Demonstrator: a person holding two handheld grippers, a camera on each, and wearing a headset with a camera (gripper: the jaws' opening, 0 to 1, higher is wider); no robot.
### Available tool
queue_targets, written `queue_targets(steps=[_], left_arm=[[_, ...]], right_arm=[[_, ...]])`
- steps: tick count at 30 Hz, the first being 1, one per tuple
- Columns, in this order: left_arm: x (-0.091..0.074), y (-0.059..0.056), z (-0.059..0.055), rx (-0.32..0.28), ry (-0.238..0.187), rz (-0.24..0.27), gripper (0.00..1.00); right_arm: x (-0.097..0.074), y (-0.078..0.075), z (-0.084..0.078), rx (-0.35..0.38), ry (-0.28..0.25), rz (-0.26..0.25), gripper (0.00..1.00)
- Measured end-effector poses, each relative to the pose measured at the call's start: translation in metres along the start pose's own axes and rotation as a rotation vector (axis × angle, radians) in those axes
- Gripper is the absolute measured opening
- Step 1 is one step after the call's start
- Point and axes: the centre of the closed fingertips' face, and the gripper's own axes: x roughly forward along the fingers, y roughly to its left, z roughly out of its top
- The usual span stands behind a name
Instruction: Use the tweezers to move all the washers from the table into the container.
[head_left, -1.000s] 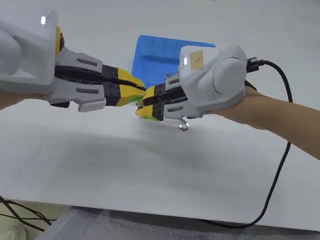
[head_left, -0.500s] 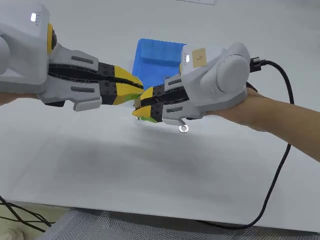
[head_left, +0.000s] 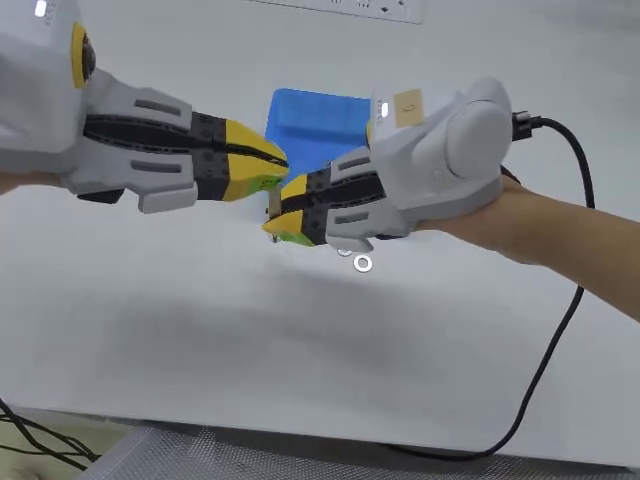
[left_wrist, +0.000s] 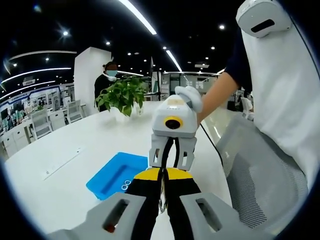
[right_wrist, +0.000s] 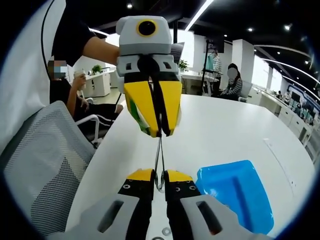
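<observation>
Looking at where things stand, I'd call this partly done at best. Both tongs are up off the surface (head_left: 200, 330), nose to nose just in front of the blue container (head_left: 300, 115), with the tweezers (right_wrist: 159, 155) strung between them. The right tongs (right_wrist: 159, 176) are pinched narrow on one end and the left tongs (head_left: 280, 165) are clamped narrow on the other. I can't tell which end is the pointy one. So my guess is they're sorting out the grip on the tool, not actually picking anything right now.

For the score, the left gripper view shows a couple of washers (left_wrist: 125, 185) lying inside the container, so some are in. On the surface there's a washer (head_left: 362, 263) sitting just beside the right tongs' body, near the container but outside it. There might be a second one half tucked under that body, but it's too hidden to call. At least one is left to move, maybe more. Nothing is in the tweezers' tips as far as I can see.
</observation>
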Motion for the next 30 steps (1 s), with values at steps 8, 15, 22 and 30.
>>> queue_targets(steps=[8,15,22,30], left_arm=[[-0.003,-0.002,0.009,0.019,-0.019,0.017,0.06],[-0.005,-0.001,0.017,0.013,-0.034,0.017,0.09],[-0.01,0.003,0.025,0.006,-0.058,0.026,0.11],[-0.018,0.012,0.03,-0.008,-0.083,0.053,0.19]], right_arm=[[-0.004,0.0,0.005,0.019,-0.01,-0.008,0.08],[-0.005,0.002,0.005,0.017,-0.002,-0.005,0.08],[-0.011,-0.001,0.007,0.024,-0.007,-0.012,0.08],[-0.028,-0.013,0.009,0.051,-0.028,-0.048,0.08]])
